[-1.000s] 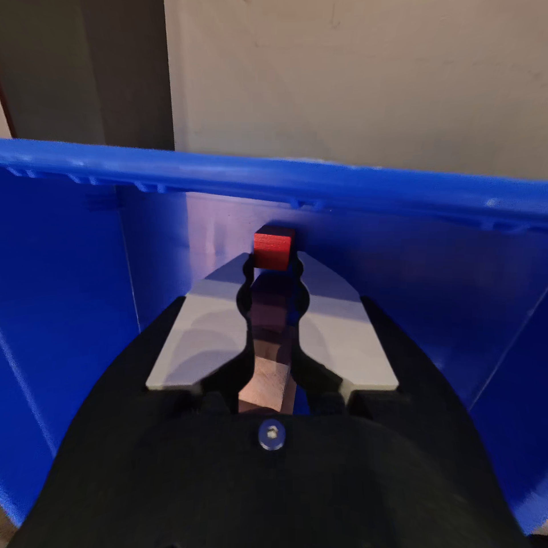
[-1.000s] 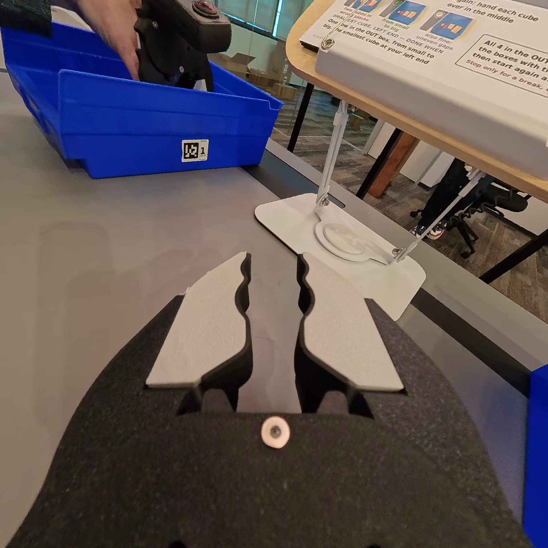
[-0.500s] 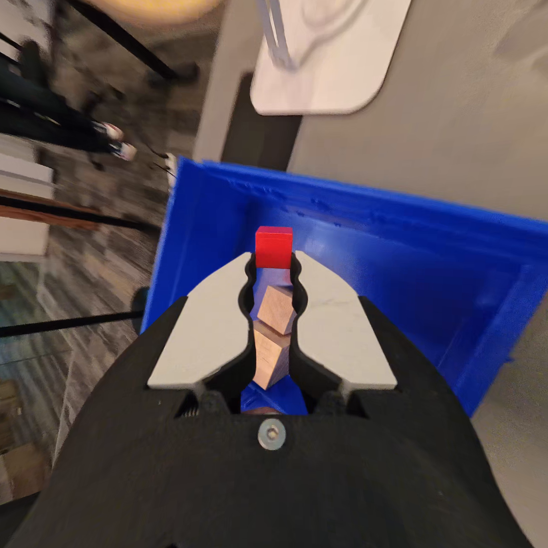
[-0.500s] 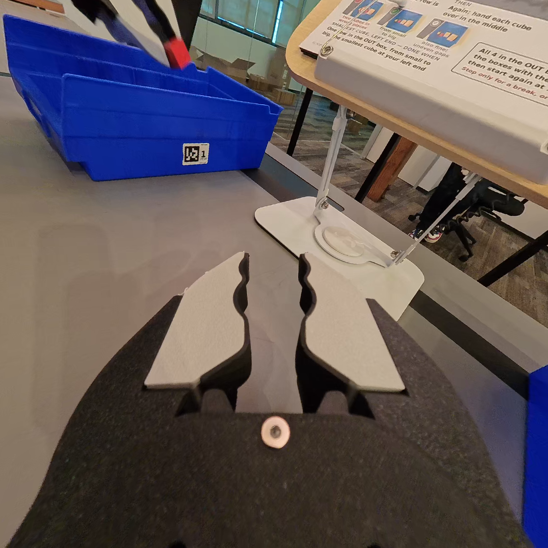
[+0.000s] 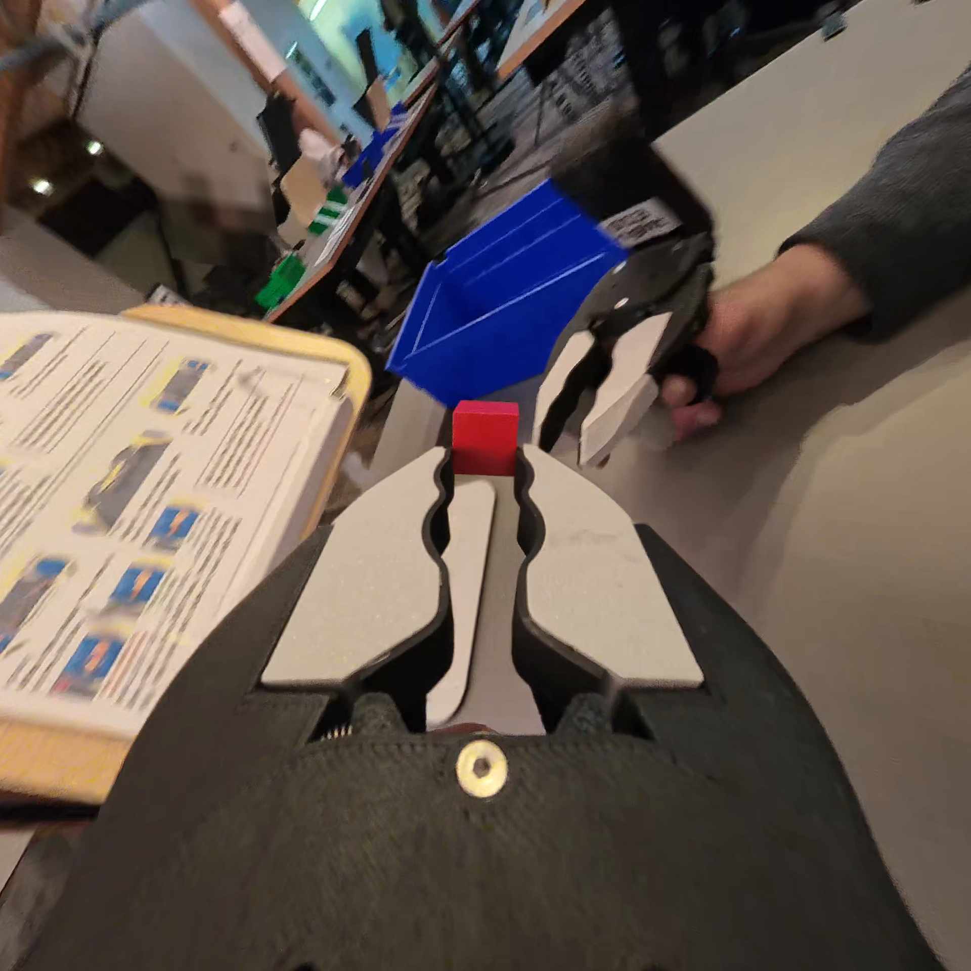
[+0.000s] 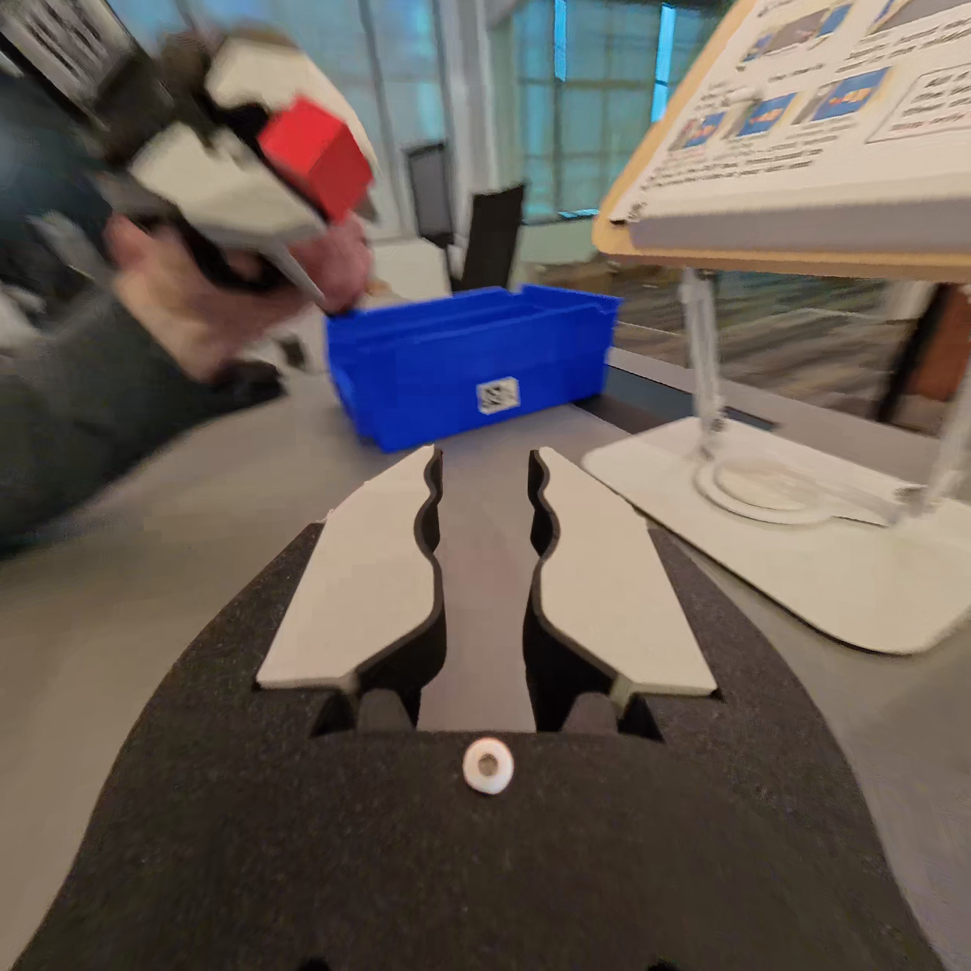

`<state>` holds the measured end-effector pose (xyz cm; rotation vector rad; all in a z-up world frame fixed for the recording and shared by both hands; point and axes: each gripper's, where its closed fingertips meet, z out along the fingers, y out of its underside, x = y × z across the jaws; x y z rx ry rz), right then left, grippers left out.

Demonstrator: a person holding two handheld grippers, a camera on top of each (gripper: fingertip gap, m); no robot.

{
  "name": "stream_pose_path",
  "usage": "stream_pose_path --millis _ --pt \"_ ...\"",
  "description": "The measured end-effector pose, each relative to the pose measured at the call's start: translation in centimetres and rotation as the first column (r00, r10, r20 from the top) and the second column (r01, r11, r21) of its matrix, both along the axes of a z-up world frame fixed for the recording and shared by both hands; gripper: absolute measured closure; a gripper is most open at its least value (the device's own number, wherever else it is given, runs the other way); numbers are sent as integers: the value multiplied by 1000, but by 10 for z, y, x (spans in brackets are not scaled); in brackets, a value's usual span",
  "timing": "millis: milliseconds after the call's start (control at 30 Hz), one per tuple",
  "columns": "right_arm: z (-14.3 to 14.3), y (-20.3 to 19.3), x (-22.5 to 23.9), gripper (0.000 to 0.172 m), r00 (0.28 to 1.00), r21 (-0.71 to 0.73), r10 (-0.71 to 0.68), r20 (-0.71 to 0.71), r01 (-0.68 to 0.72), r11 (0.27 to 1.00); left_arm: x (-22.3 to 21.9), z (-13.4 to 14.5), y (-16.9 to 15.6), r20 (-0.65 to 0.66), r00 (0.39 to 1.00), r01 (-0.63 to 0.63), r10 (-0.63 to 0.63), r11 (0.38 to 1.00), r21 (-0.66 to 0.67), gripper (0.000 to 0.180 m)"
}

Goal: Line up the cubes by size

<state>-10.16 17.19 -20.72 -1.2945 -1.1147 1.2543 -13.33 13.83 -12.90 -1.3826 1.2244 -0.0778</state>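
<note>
My left gripper [image 5: 484,458] is shut on a small red cube [image 5: 485,437], pinched at its fingertips and held in the air above the grey table. The same cube [image 6: 315,156] shows in the right wrist view at the upper left, held in the left gripper [image 6: 336,205] by a hand. My right gripper [image 6: 484,456] is open and empty, low over the table and facing a blue bin [image 6: 467,362]. It also shows in the left wrist view [image 5: 570,452], just right of the red cube, jaws apart.
A second blue bin [image 5: 494,310] lies behind the cube in the left wrist view. An instruction board [image 6: 819,131] on a white stand [image 6: 777,530] is at the right. A sleeved arm [image 5: 893,220] holds the right gripper.
My left gripper has lifted the red cube out of the blue bin and swung it across toward the right gripper. My right gripper has turned to face the bin, still open.
</note>
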Motion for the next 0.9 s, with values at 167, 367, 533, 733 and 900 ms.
stream_pose_path --millis 167,367,533,733,900 --pt "27 -19 12 141 929 -242 267 -255 -329 913 34 -1 -1 18 994 107 -107 994 12 160" --pt "47 -34 25 137 800 -311 397 -450 -557 770 48 -8 -7 -19 989 149 -149 989 12 160" --pt "59 -42 33 134 721 -315 443 -533 -654 688 58 -21 -4 -68 985 157 -156 988 3 159" --pt "59 -46 33 135 698 -336 465 -544 -689 642 64 -34 -3 -142 979 150 -148 989 6 159" --pt "57 -46 32 145 693 -353 472 -545 -700 621 68 -34 -3 -147 977 159 -154 987 23 159"
